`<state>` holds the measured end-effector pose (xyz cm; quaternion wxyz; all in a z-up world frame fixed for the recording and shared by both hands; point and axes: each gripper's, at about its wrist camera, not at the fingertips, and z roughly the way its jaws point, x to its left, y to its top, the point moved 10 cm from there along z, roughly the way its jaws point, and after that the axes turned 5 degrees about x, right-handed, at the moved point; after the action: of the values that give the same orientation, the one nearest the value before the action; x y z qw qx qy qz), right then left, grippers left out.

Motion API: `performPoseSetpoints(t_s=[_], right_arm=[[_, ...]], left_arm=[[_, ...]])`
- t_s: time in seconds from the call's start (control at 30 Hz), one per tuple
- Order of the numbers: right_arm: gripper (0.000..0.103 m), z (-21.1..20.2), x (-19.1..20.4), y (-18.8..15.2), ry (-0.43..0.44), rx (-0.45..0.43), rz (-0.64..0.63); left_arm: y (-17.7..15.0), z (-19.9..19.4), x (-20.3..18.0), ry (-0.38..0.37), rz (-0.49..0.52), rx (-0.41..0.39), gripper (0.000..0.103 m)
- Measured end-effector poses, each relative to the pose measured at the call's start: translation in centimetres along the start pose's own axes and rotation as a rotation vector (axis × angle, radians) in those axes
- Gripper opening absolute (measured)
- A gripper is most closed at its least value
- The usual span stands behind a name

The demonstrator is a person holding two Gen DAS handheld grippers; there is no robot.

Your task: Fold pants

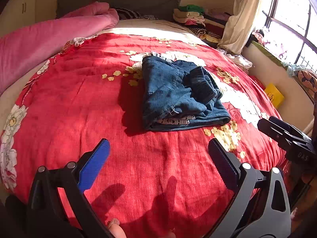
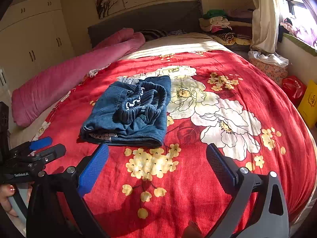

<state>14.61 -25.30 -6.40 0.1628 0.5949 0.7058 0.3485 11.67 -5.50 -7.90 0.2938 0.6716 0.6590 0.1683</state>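
1. Holding both tongs released, we are hovering over the near part of the bed: the left gripper (image 1: 158,158) is spread wide with nothing between its blue-padded fingers, and the right gripper (image 2: 157,160) is spread just as wide and just as empty.

2. We are looking at the pants (image 1: 178,93), a dark blue bundle already folded into a compact stack, lying on the red blanket (image 1: 69,99) ahead of both tools, toward the far side of the bed.

3. From the left wrist view the bundle is sitting straight ahead and slightly right; from the right wrist view the same pants (image 2: 130,113) are lying ahead and to the left. So we are judging that the stack is resting between the two tools, with neither touching it.

4. Its long axis is running near-to-far, with a thick folded edge facing us and the ribbed waistband bunched loosely on top.

5. In the right wrist view the near folded edge is lying just beyond the left fingertip of that tool, so we are judging the right hand slightly nearer.

6. We are reading the task as nearly done; the loose waistband on top may be the part left to tidy, reached from the near edge.
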Motion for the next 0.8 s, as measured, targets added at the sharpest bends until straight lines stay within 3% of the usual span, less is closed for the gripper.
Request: performPoseSetpoints(t_s=[0.4,0.8], right_arm=[[0.098,0.9,0.4,-2.7,0.005,0.047,-0.012],[0.098,1.0,0.6,-3.1,-0.001,0.050,-0.015]], left_arm=[[-2.2,0.7,0.0,0.008,-0.015,0.024,0.093],[-2.5,0.8,0.0,0.019,-0.020,0.026,0.093]])
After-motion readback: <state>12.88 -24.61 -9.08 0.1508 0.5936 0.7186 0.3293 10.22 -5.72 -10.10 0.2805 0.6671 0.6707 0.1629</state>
